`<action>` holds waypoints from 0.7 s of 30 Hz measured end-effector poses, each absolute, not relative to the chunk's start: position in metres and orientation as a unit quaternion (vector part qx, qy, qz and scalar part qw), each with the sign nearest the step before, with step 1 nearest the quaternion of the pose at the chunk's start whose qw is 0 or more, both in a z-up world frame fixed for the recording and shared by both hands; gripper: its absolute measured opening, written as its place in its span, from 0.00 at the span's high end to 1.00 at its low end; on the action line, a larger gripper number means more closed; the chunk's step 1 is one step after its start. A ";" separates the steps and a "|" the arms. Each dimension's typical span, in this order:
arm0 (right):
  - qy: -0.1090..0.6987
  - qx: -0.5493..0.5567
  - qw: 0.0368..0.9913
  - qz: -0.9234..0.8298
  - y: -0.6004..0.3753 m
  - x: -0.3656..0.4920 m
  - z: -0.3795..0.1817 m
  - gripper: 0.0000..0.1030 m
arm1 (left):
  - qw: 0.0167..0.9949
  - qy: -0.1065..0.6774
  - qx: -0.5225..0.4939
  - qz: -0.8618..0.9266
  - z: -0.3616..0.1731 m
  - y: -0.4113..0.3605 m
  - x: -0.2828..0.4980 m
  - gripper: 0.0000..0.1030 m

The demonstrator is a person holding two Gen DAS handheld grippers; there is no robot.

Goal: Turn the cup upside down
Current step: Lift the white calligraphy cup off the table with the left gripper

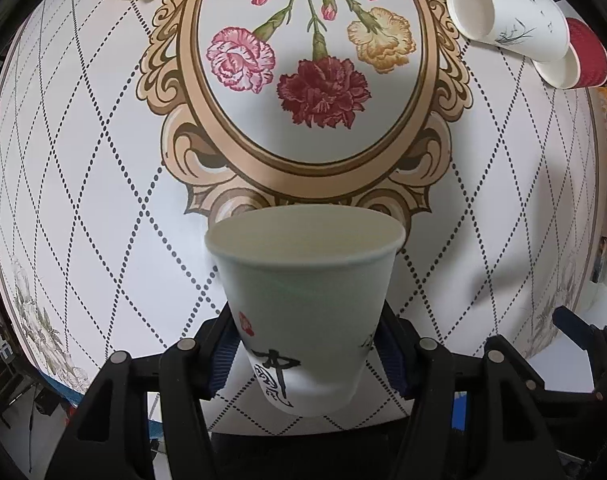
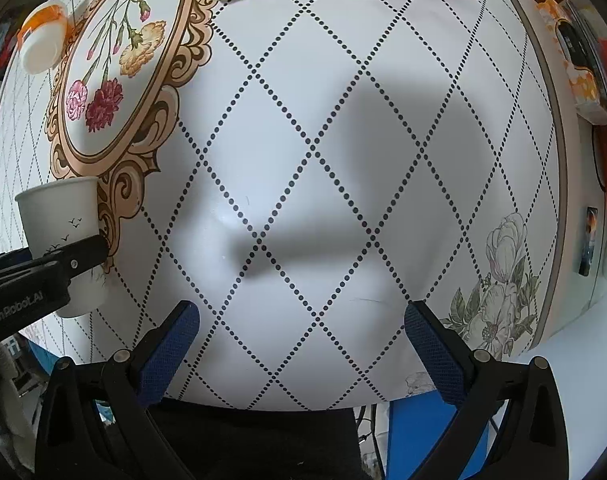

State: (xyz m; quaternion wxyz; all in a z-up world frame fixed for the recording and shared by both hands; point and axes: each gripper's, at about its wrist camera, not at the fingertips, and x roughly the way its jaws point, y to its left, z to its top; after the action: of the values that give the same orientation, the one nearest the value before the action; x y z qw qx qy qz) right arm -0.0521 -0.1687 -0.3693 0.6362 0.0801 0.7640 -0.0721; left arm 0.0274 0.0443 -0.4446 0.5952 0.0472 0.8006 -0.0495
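A white paper cup (image 1: 307,300) with black calligraphy and a red stamp is held between the blue pads of my left gripper (image 1: 309,356). Its open mouth points away from the camera, over the table. The same cup (image 2: 63,240) shows at the left of the right wrist view, mouth up, with the left gripper's black finger (image 2: 79,256) across it. My right gripper (image 2: 301,344) is open and empty above the white table (image 2: 343,160).
A white cup with a plant print (image 1: 507,20) lies on its side at the far right, next to a red ribbed cup (image 1: 583,60). An orange-banded white cup (image 2: 43,36) lies at the far left. Boxes (image 2: 579,60) stand beyond the table's right edge.
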 end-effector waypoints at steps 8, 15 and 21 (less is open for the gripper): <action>0.764 0.083 0.635 -0.075 -0.176 -0.042 -0.373 0.00 | 0.586 0.808 0.039 -0.041 -0.443 0.045 0.026 0.37; 0.762 0.085 0.638 -0.078 -0.183 -0.044 -0.379 0.00 | 0.603 0.795 0.043 -0.047 -0.460 0.034 0.029 0.16; 0.759 0.087 0.640 -0.080 -0.177 -0.044 -0.371 0.00 | 0.604 0.794 0.038 -0.052 -0.466 0.026 0.016 0.16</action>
State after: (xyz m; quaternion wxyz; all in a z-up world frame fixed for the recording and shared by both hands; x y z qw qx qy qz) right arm -0.0438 -0.1770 -0.3709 0.6401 0.0871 0.7591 -0.0805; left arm 0.0165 0.0265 -0.4657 0.6042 0.0382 0.7943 -0.0516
